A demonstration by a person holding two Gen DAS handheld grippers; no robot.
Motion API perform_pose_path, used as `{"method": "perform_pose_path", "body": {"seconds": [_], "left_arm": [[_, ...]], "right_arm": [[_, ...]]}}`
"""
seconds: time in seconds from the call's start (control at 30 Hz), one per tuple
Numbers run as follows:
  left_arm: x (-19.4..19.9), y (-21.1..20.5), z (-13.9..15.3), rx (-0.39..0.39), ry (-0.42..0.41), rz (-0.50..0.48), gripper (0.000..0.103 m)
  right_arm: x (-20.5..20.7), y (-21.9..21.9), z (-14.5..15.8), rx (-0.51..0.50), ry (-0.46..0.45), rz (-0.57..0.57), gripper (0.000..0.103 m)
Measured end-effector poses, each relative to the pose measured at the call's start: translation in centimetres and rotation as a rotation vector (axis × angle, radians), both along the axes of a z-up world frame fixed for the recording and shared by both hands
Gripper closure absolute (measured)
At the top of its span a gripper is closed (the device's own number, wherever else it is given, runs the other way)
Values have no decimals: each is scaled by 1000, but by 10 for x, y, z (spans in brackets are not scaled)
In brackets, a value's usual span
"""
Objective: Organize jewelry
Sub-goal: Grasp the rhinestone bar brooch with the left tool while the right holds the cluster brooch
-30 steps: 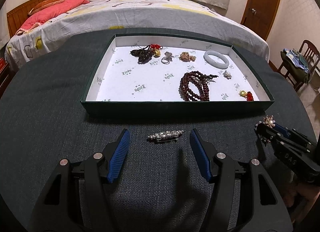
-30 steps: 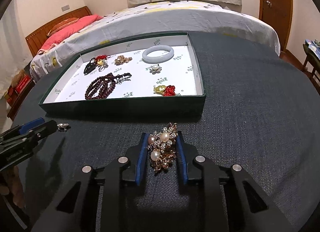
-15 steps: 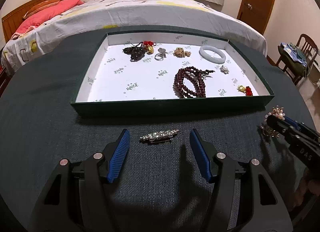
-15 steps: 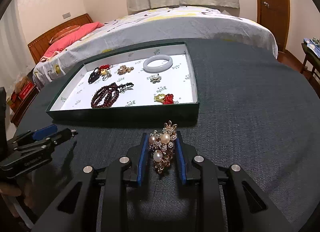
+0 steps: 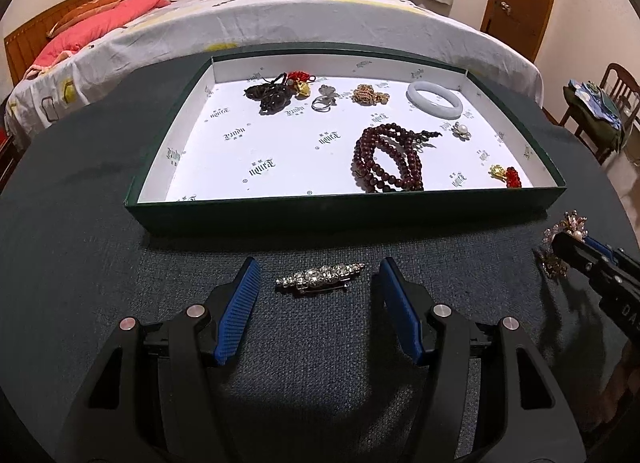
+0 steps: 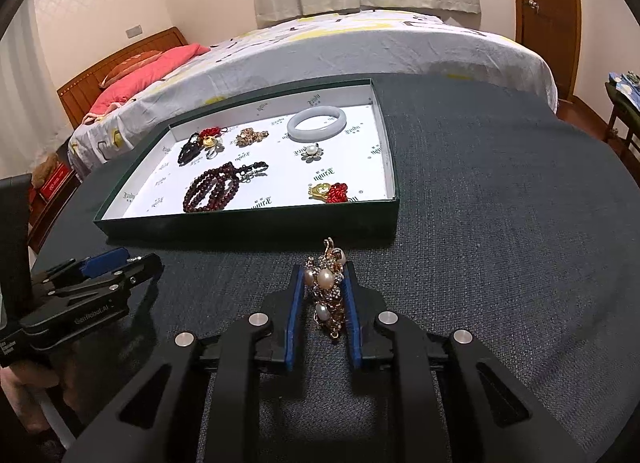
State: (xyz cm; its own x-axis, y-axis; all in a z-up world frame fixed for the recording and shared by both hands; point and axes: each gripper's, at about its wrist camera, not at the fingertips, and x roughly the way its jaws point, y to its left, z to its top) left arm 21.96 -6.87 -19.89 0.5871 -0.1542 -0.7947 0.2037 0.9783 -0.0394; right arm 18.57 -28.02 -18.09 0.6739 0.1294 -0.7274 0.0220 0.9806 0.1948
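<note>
Right hand-held gripper clamping one pearl brooch

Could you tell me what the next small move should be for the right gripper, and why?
Probably carry it forward over the green tray's near wall and set its load down inside. The right gripper is shut on the pearl brooch, held just short of that wall, and bare white lining lies just beyond it.

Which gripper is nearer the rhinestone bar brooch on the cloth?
Left. The left gripper is open around the rhinestone bar brooch; the right gripper, off to its right, is shut on a pearl brooch.
</note>
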Motion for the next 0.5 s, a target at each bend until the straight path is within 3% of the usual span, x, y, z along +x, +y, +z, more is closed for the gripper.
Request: {"method": "perform_pose_path", "body": {"seconds": [0.17, 0.5], "left_arm": [[-3, -2, 0, 26, -19, -18, 59], [-6, 1, 1, 10, -32, -29, 60]], "right_arm": [[-1, 0, 2, 1, -6, 2, 89], [-2, 3, 3, -2, -11, 5, 89]]}}
